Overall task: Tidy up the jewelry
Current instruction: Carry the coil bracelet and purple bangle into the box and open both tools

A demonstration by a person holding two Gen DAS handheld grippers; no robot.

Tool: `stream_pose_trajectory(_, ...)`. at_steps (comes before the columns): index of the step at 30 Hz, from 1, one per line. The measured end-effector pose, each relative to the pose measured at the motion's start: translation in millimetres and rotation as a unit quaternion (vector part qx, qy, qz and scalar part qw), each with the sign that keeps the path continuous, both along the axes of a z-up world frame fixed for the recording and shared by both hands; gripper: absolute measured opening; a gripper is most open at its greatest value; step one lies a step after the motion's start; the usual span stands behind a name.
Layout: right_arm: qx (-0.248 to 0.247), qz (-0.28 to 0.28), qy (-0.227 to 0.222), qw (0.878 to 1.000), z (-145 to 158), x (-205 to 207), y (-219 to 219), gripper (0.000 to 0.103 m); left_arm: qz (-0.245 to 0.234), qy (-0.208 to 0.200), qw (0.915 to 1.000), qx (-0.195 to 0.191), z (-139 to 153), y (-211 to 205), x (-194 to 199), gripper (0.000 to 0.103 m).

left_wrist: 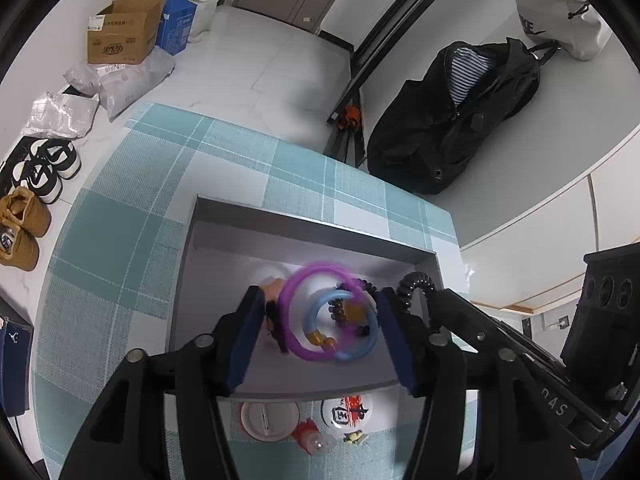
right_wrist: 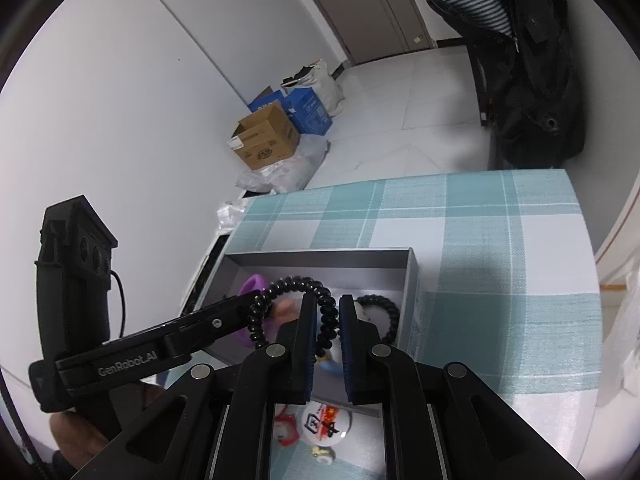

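An open grey box (left_wrist: 192,280) rests on a teal plaid tablecloth (left_wrist: 132,232). My left gripper (left_wrist: 319,294) hovers over the box with its jaws apart. Between them, touching neither pad, are a blurred purple ring bracelet (left_wrist: 290,312) and a blue ring bracelet (left_wrist: 362,346). A dark beaded piece (left_wrist: 340,310) lies inside the box. My right gripper (right_wrist: 326,300) hangs over the box too, shut on a black coiled band (right_wrist: 326,322) that loops up over its left finger. A second black coil (right_wrist: 386,312) lies in the box.
In front of the box are a white round badge (left_wrist: 270,420), a printed badge (left_wrist: 346,412), a red trinket (left_wrist: 306,434) and a small yellow piece (left_wrist: 354,436). Beyond the table: cardboard boxes (left_wrist: 120,36), shoes (left_wrist: 44,168) and a black jacket (left_wrist: 448,128).
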State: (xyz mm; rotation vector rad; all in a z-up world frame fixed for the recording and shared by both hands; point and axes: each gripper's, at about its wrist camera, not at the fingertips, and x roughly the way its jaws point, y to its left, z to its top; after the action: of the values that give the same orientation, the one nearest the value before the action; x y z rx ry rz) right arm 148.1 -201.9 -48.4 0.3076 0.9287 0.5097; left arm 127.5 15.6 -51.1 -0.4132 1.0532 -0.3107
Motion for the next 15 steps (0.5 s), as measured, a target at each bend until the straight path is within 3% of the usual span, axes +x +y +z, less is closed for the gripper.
stream_pose_trajectory(3, -0.005, -0.002, -0.006, 1.000, 0, -1, 0, 0.039, 0.000, -0.008, 0.9999, 0.010, 2, 0, -4, 0.066)
stream_pose_trajectory(15, 0.004, -0.011, -0.027, 1.000, 7, -10, -11, 0.049, 0.011, -0.021, 0.9991, 0.034, 9, 8, -16, 0.067)
